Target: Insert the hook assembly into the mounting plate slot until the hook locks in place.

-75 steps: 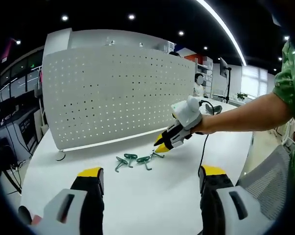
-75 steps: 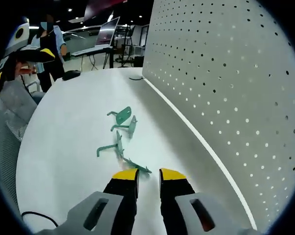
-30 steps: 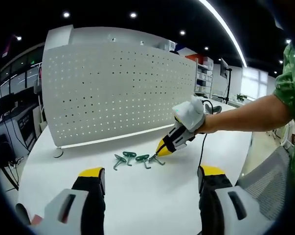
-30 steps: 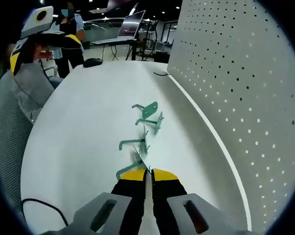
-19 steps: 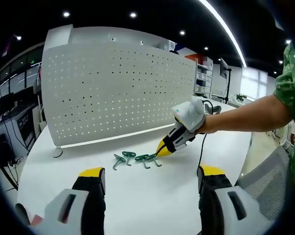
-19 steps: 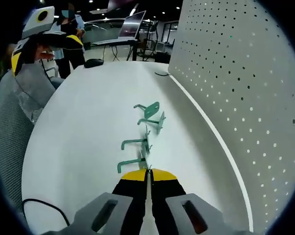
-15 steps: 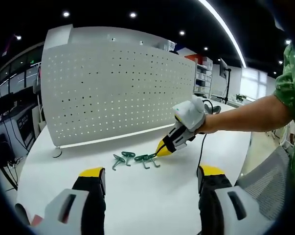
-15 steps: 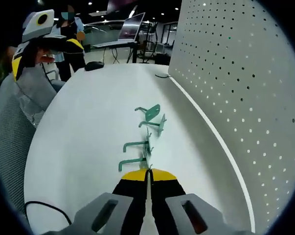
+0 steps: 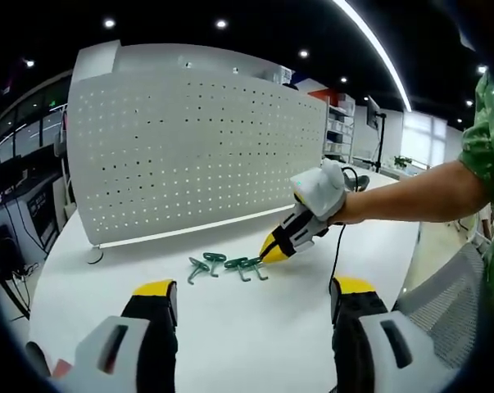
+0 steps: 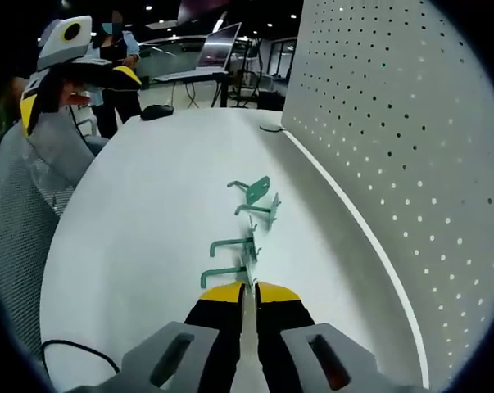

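Several green metal hooks (image 9: 222, 265) lie in a row on the white table (image 9: 230, 327), in front of the upright white perforated mounting plate (image 9: 197, 155). My right gripper (image 9: 271, 250), held by a person's bare arm (image 9: 410, 192), is tilted down at the row's right end. In the right gripper view it (image 10: 245, 293) is shut on the thin plate of the nearest green hook (image 10: 228, 273); the other hooks (image 10: 253, 205) lie further along, beside the plate (image 10: 394, 123). My left gripper (image 9: 255, 288) hangs open above the table's near side, holding nothing; it (image 10: 70, 78) shows at the upper left.
A black cable (image 9: 338, 254) trails from the right gripper across the table (image 10: 74, 348). A grey mesh chair (image 10: 25, 205) stands at the table's edge. The plate's foot (image 9: 101, 260) rests on the table. A dark small object (image 10: 155, 110) and a laptop (image 10: 218, 45) lie beyond.
The right gripper's jaws, open 2.5 s ago, have come down and shut on the nearest hook, which has slid slightly toward the others. The left gripper has stayed put.
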A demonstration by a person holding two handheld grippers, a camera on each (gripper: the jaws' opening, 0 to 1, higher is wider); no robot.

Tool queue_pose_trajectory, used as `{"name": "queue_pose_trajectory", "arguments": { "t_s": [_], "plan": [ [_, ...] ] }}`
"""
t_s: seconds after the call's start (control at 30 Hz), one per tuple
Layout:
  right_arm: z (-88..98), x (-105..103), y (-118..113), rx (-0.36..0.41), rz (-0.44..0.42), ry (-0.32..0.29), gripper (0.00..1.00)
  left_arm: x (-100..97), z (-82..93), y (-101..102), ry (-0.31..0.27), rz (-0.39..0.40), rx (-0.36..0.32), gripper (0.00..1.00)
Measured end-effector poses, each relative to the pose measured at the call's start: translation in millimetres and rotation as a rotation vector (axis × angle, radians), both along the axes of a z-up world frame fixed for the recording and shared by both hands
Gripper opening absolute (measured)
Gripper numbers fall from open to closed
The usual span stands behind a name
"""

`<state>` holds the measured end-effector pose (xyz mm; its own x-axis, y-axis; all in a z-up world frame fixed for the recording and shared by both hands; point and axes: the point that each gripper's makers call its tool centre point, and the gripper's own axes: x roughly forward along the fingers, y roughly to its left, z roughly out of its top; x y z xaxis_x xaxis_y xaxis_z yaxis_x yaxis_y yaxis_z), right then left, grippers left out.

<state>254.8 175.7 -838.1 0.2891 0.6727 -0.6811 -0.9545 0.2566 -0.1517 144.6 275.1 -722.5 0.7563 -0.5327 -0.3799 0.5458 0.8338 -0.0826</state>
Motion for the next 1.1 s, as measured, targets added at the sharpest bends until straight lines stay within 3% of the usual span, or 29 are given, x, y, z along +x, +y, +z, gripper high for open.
{"name": "queue_pose_trajectory", "arguments": {
  "t_s": [0.47,1.1],
  "plan": [
    [-3.2,3.1,1.7,-0.003,-0.003,-0.010,0.01,-2.3,-0.4,-0.9,0.004,-0.007,0.001,0.78],
    [19.3,-3.3,3.4,0.038,-0.060,0.051,0.00,-0.1,8.0,-9.5,-0.027,-0.048,-0.011,0.76]
  ]
}}
